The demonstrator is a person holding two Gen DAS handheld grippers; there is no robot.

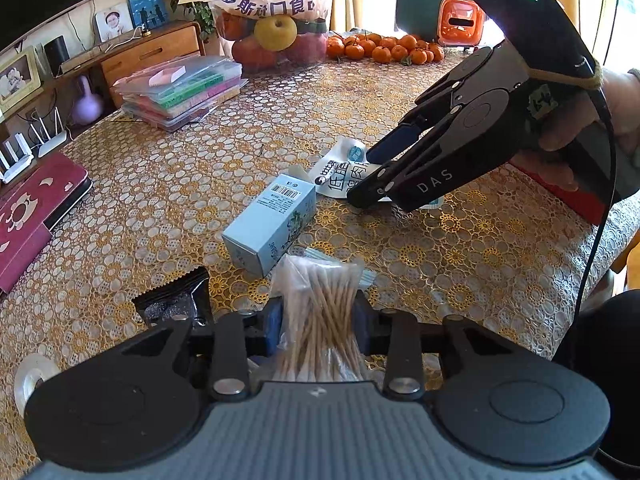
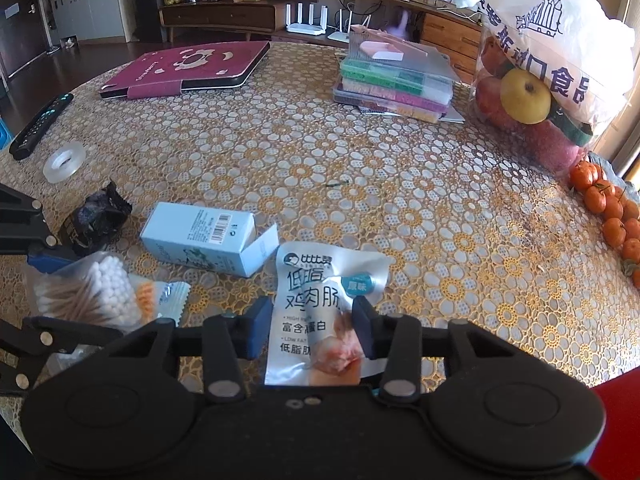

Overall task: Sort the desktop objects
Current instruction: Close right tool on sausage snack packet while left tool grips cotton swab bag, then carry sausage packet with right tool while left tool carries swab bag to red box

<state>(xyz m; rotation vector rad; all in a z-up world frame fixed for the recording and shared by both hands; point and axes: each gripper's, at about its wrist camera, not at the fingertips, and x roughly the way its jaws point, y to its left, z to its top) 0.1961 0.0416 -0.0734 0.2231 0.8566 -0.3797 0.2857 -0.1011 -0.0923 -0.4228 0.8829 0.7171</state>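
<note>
The left tool (image 1: 318,322) pinches a clear bag of swabs (image 1: 320,316) between its two blue pads, at 6 o'clock in the left view. The bag sits low, right by the desk (image 1: 180,184), but I cannot tell if it touches. The right tool (image 2: 312,330) pinches a white snack pack (image 2: 316,320) at 6 o'clock in the right view. Its pads press in on both sides of the pack. In the left view, the right tool shows at 2 o'clock, with its tips down on the pack. A blue box (image 2: 204,236) lies on its side between the two tools, with its end flap open. In the right view it is at 9 o'clock from the pack, just beside it. A black wrapper (image 2: 96,216) lies at 9 o'clock from the box, near it. A small packet (image 2: 164,294) with an orange mark lies next to the swabs. A tape roll (image 2: 64,162) lies flat at 10 o'clock in the right view, well apart from the box. A black remote (image 2: 40,126) lies past the tape, near the desk edge. A red case (image 2: 188,68) lies at 11 o'clock. A stack of flat boxes (image 2: 394,86) sits at 1 o'clock. A fruit bag (image 2: 540,64) stands at 2 o'clock, and small oranges (image 2: 608,208) lie at 3 o'clock.
</note>
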